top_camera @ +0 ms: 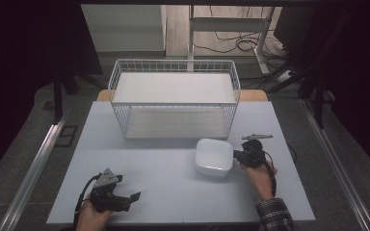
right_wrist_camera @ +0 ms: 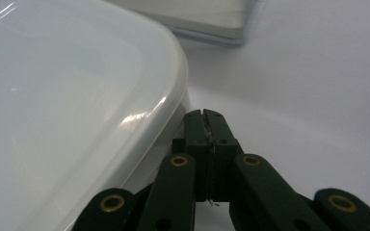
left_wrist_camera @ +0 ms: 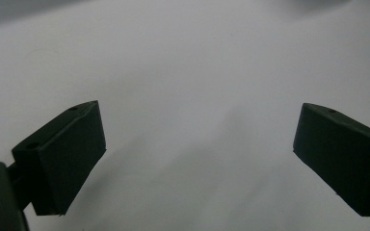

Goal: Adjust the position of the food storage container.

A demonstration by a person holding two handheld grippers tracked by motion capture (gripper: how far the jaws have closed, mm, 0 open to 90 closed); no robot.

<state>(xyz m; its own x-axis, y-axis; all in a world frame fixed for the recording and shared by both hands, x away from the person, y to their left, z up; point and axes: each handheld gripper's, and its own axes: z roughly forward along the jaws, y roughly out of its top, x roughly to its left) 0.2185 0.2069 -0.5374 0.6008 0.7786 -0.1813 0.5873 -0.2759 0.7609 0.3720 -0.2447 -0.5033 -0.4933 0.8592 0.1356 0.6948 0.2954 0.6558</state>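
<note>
Right gripper lies low on the table, its jaws pressed together with nothing between them, tips just beside the white lidded box; its hand reaches forward from a plaid sleeve. Left gripper rests near the table's front edge, jaws spread wide over bare surface. Beyond the box stands a wire basket.

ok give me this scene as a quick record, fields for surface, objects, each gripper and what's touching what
surface: pale table
objects: white wire basket at the far side; white square dish in front of it, to the right
left gripper: jaws wide apart, over bare table, holding nothing
right gripper: jaws closed together, tip at the dish's right edge
contact: right gripper tip sits against or just under the dish rim; cannot tell if it grips
</note>
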